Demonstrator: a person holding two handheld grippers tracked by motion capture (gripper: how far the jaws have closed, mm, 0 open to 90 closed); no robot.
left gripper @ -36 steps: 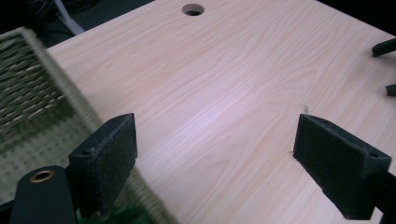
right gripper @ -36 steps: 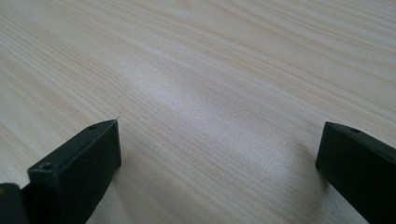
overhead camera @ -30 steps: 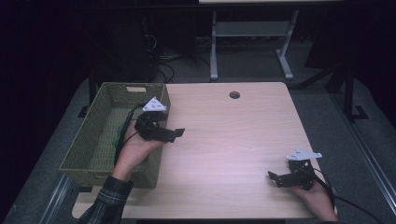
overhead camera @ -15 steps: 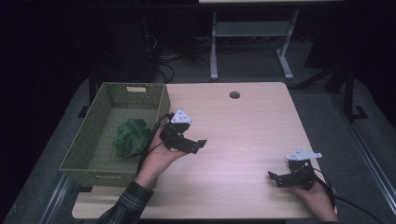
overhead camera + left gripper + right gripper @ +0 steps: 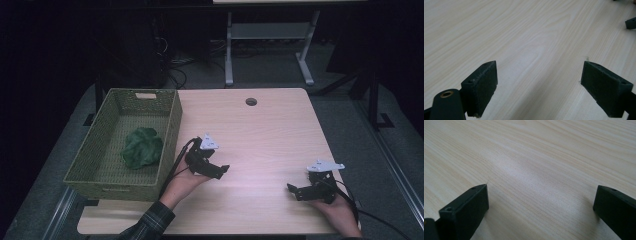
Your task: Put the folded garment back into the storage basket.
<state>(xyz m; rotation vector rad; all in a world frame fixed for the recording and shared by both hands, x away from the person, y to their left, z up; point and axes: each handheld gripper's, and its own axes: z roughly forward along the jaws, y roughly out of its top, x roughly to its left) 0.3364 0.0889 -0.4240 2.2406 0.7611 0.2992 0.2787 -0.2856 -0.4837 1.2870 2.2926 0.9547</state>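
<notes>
Right gripper (image 5: 301, 191), nearest, rests low on the light wood-grain table (image 5: 270, 135) at its near right corner, jaws spread wide with bare wood between them in the right gripper view (image 5: 540, 207). Holds nothing.

Left gripper (image 5: 212, 169) sits just right of the basket's near right corner, over the table, jaws pointing right towards the other gripper. In the left gripper view (image 5: 539, 85) its pads (image 5: 482, 86) stand well apart, bare table between them, nothing held.

Crumpled dark green cloth (image 5: 142, 147) lies on the floor of the olive-green woven rectangular basket (image 5: 170, 137), around the middle, a bit towards the right wall. Cannot tell if it touches that wall. Neither gripper touches it.

Progress, judged: the put-in-basket work looks done, as the cloth is in the basket, both claws are empty and nothing else loose lies on the tabletop. Only parking the hands seems left.

Orientation: the cloth is a rumpled lump with no clear front. Its longer extent runs roughly near-to-far, along the basket's own long axis, slightly slanted. Basket long side runs away from the person, with a handle slot (image 5: 145, 95) in the far wall.

Farthest: round cable hole (image 5: 251, 101) near the table's far edge.
</notes>
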